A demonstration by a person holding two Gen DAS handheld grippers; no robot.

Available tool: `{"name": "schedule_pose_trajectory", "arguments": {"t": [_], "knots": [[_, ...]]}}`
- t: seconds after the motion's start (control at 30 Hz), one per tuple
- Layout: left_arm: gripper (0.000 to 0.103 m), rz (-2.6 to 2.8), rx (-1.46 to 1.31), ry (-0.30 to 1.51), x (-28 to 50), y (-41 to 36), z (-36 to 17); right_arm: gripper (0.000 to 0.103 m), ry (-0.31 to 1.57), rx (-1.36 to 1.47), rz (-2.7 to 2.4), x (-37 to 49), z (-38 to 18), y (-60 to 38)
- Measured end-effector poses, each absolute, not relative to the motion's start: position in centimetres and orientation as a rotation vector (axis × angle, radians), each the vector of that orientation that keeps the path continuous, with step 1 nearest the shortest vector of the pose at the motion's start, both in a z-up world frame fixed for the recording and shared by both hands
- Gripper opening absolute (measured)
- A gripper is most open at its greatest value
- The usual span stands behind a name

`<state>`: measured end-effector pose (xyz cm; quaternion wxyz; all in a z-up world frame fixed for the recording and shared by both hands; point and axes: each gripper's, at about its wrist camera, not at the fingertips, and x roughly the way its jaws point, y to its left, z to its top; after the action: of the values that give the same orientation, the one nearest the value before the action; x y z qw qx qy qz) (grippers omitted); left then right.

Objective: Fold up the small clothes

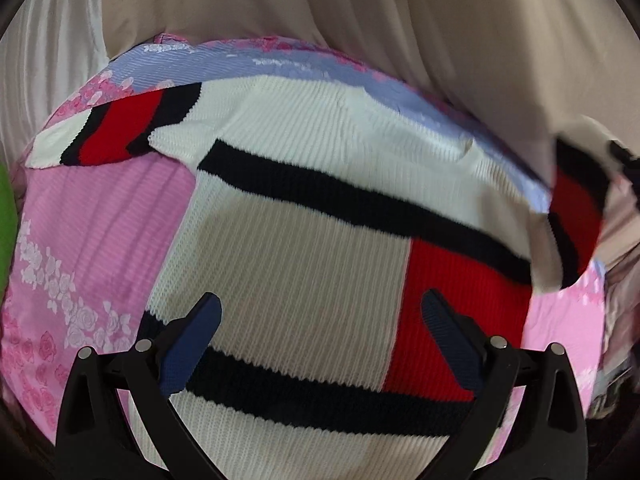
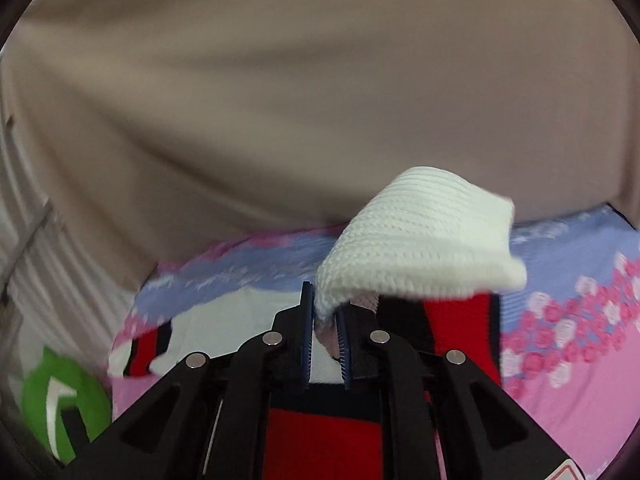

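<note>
Our right tool [image 2: 325, 320] pinches a sleeve [image 2: 416, 248] of the sweater [image 1: 304, 216] lifted off the bedsheet [image 1: 92, 240], while our left tool [image 1: 320, 312] hovers spread wide above the sweater's body.

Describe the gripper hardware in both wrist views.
Both match: the left gripper and right gripper have matte black angular linkage arms with triangular cut-outs and round silver pivot pins. Jaws carry dark blue ribbed pads. A red-and-white label corner shows at the right one's base. No cables or sleeves visible.
</note>
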<state>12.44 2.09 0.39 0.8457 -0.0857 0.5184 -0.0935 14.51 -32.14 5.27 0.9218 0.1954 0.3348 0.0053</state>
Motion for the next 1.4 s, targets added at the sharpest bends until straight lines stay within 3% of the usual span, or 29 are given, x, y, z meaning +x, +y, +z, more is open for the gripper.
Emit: {"name": "schedule_pose_trajectory", "arguments": {"t": [0.13, 0.23, 0.3, 0.47, 0.63, 0.67, 0.73, 0.77, 0.83, 0.87, 1.1, 1.3, 1.4], "knots": [[0.098, -0.206, -0.264, 1.077, 14.3, 3.6, 0.6, 0.04, 0.805, 0.204, 0.128, 18.0, 0.7, -21.7], [0.098, -0.202, -0.286, 1.092, 16.1, 4.1, -0.1, 0.041, 0.857, 0.087, 0.145, 17.1, -2.1, -17.1], [0.098, -0.198, -0.316, 1.1, 17.2, 4.2, -0.6, 0.047, 0.871, 0.073, 0.119, 16.0, -3.2, -17.5], [0.098, -0.204, -0.4, 1.157, 21.8, 2.4, -3.0, 0.059, 0.935, 0.182, -0.118, 11.9, -5.6, -25.6], [0.097, -0.22, -0.418, 1.202, 27.1, -1.2, -6.0, 0.06, 1.032, 0.371, -0.351, 7.9, -9.2, -34.4], [0.093, -0.208, -0.411, 1.226, 27.9, -1.9, -6.7, 0.06, 1.042, 0.404, -0.376, 7.3, -9.8, -35.5], [0.055, -0.199, -0.42, 1.255, 29.0, -2.7, -7.7, 0.06, 1.055, 0.436, -0.404, 6.8, -10.7, -36.8], [0.049, -0.179, -0.408, 1.264, 29.2, -3.1, -7.8, 0.06, 1.057, 0.435, -0.412, 6.7, -11.1, -36.9], [0.015, -0.186, -0.389, 1.246, 29.3, -3.4, -7.2, 0.06, 1.064, 0.436, -0.422, 6.9, -11.7, -37.0], [0.008, -0.208, -0.392, 1.24, 29.2, -3.5, -6.8, 0.06, 1.065, 0.438, -0.421, 7.0, -12.1, -37.0], [0.005, -0.216, -0.415, 1.123, 27.1, -0.7, -3.0, 0.056, 1.042, 0.399, -0.391, 9.6, -12.4, -36.1], [0.0, -0.082, -0.428, 1.162, 26.1, 2.9, -5.5, 0.042, 1.039, 0.38, -0.357, 10.8, -12.6, -34.9], [0.0, -0.067, -0.418, 1.198, 25.8, 3.4, -6.8, 0.028, 1.092, 0.37, -0.359, 11.3, -13.9, -34.7]]}}
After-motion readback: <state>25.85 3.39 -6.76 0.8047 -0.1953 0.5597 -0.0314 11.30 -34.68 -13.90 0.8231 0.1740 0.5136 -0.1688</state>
